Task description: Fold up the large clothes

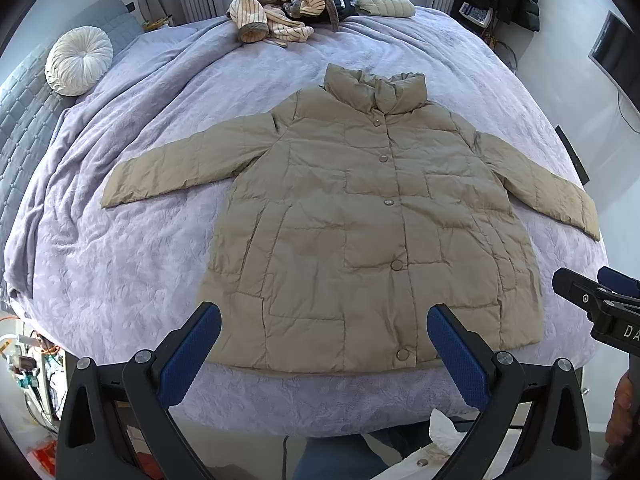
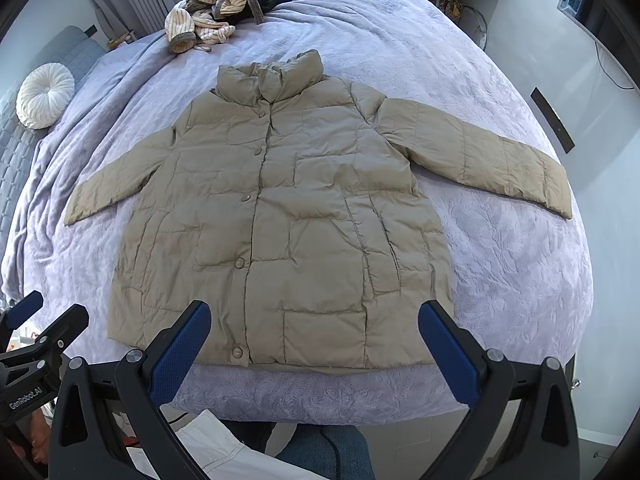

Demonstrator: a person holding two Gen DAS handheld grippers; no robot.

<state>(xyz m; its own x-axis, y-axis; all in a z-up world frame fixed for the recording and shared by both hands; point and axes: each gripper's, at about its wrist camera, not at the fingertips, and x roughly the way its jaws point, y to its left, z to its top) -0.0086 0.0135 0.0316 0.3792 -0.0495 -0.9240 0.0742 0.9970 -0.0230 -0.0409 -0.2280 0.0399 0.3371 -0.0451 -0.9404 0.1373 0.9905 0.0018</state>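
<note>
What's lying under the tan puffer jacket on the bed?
The jacket lies flat, buttoned, on a lavender blanket covering the bed. Whatever lies beneath the jacket's body and the blanket is hidden.

Khaki jacket [image 1: 360, 220], lilac embossed bedspread [image 1: 140, 280]

Both wrist cameras look down from the foot of the bed [image 1: 120, 280], set back, facing its far end; they share the spread jacket [image 1: 360, 220], the right view sitting further right
</note>
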